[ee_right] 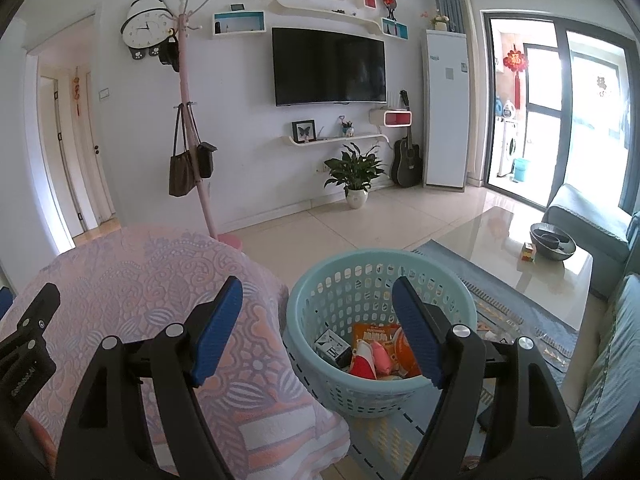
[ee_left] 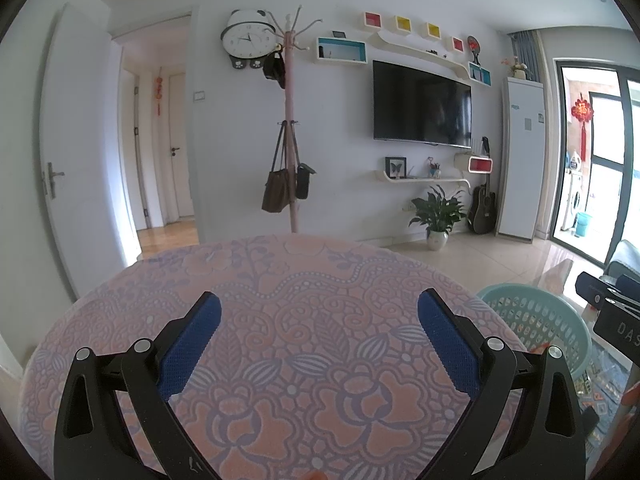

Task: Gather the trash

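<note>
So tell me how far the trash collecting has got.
Done: an orange snack packet, a small printed box and red and pink wrappers lie in the round light-blue plastic basket. In hand: nothing; the left gripper and right gripper are both open and empty. Left: no trash shows on the pink floral tablecloth.

"DAS" on right hand-held gripper (ee_left: 618,330)

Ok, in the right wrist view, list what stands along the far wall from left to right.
Clock → coat rack → TV → plant → guitar → white cabinet → glass door.
</note>
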